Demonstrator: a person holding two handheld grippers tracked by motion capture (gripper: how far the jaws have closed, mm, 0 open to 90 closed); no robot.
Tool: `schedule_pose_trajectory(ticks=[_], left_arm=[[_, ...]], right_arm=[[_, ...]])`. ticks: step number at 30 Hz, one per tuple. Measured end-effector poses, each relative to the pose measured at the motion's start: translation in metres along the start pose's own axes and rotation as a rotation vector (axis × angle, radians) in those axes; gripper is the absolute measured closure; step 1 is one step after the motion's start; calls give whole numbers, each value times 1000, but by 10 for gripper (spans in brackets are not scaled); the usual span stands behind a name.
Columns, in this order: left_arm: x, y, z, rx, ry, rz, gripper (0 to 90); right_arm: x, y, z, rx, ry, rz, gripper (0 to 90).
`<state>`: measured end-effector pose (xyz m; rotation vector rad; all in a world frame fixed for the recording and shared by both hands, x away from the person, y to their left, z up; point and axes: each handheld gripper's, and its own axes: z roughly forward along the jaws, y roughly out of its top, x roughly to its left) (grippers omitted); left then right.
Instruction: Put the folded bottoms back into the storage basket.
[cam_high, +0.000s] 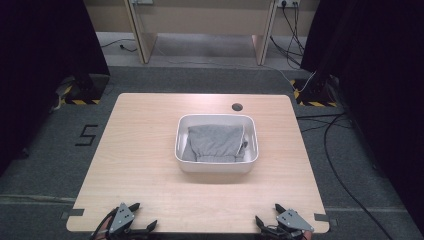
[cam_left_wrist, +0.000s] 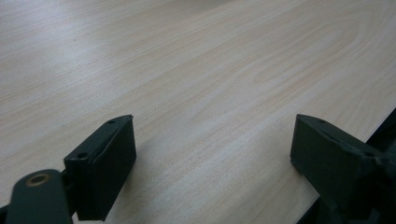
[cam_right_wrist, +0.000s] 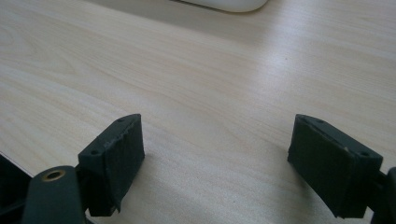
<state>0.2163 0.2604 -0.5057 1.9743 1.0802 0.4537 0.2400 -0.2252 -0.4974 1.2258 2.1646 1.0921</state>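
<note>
**Grey cloth in the tub, both grippers parked at the near edge**

We saw one folded grey fabric garment (cam_high: 216, 143) lying inside one white rounded plastic tub (cam_high: 216, 166) at the middle of the pale wooden table (cam_high: 150, 150). Our left gripper (cam_high: 142, 216) and right gripper (cam_high: 266, 214) rested at the near edge, well apart from the tub, each with jaws spread wide and holding nothing. We judged the cloth either already stowed or not yet touched; the frames could not settle which.

A tub (cam_high: 216, 167) is set at the centre of the table (cam_high: 140, 150), with a folded cloth (cam_high: 215, 142) laid inside it. The left gripper (cam_high: 142, 214) and right gripper (cam_high: 267, 214) are placed at the near edge, well apart, before the tub.
</note>
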Motion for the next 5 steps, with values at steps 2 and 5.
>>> schedule_pose_trajectory(ticks=[2, 5], left_arm=[[0, 0, 0, -1, -1, 0, 134], [0, 0, 0, -2, -1, 0, 134]], right_arm=[[-1, 0, 0, -2, 2, -4, 188], [0, 0, 0, -2, 0, -4, 188]])
